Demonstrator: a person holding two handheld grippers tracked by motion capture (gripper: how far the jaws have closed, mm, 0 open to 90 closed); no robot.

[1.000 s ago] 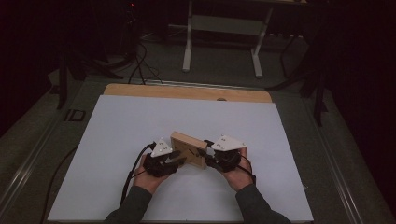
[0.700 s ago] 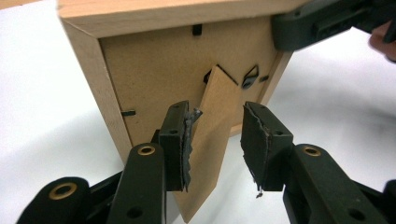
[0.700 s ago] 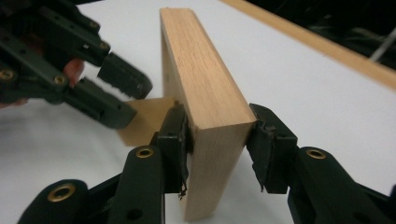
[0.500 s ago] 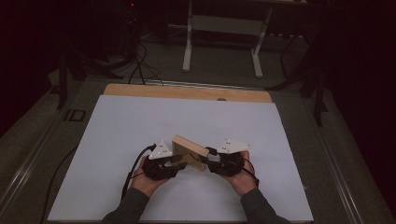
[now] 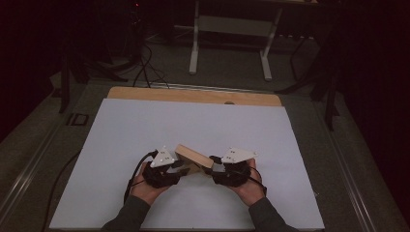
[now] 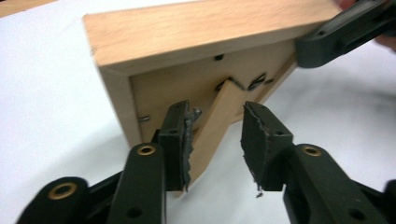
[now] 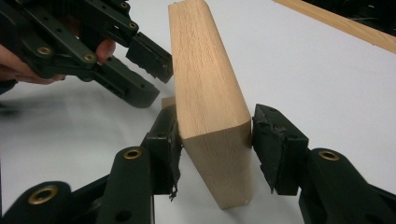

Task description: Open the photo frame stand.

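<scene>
A pale wooden frame stands tilted on the white sheet between both hands. In the left gripper view I see its back with a hinged prop leg. My left gripper straddles that leg; its left pad touches the leg, and white table shows between the leg and the right pad. My right gripper has its jaws around the frame's end. They have just been opening, and the pads sit close beside both faces without pressing. In the high view the left gripper and the right gripper face each other.
A white sheet covers the table, with a bare wooden strip along the far edge. A cable trails off the left side. Beyond the table a white stand and dark floor clutter sit in the background.
Both hands and the wooden frame have drifted slightly toward the near edge of the table. The frame stays tilted between the two grippers.
</scene>
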